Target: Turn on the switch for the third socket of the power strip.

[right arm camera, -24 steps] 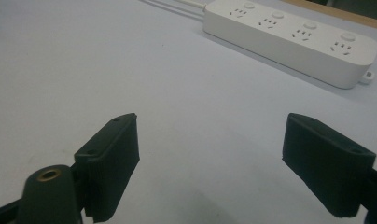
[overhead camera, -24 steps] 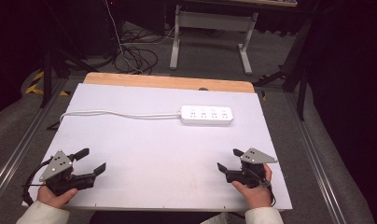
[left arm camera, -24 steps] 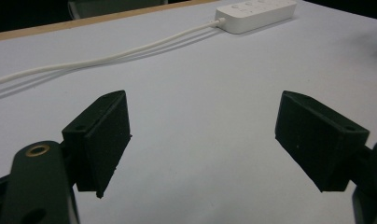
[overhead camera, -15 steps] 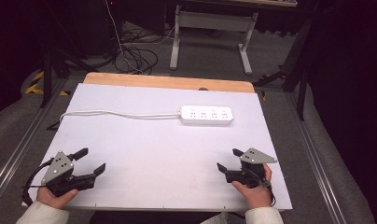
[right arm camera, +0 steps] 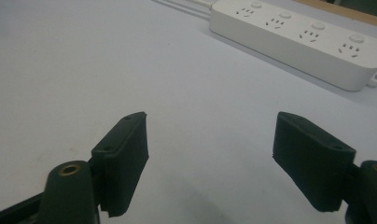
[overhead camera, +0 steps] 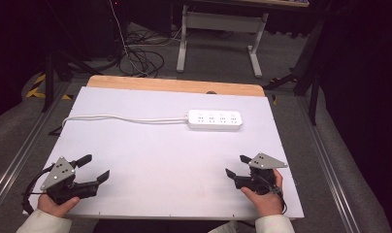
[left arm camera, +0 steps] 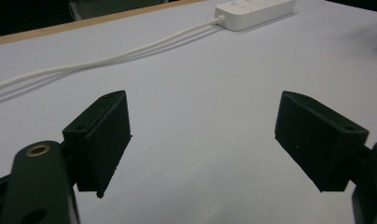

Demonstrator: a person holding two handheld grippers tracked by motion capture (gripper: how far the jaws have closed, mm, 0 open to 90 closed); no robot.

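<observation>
At the near left corner of the white table (overhead camera: 150, 145), the left gripper (overhead camera: 94, 167) rests in a hand, its jaws wide apart with nothing between them. A white cord (overhead camera: 121, 118) runs from the table's left edge to a white power strip (overhead camera: 215, 119) lying flat toward the far side, right of centre. At the near right, the right gripper (overhead camera: 236, 166) is held low, jaws likewise spread and empty.

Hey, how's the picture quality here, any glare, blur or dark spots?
High view: white table evenly lit, surroundings dark. Left gripper view: cord casts a soft shadow; power strip slightly overexposed. Right gripper view: power strip sockets fairly sharp, near jaws soft.
</observation>
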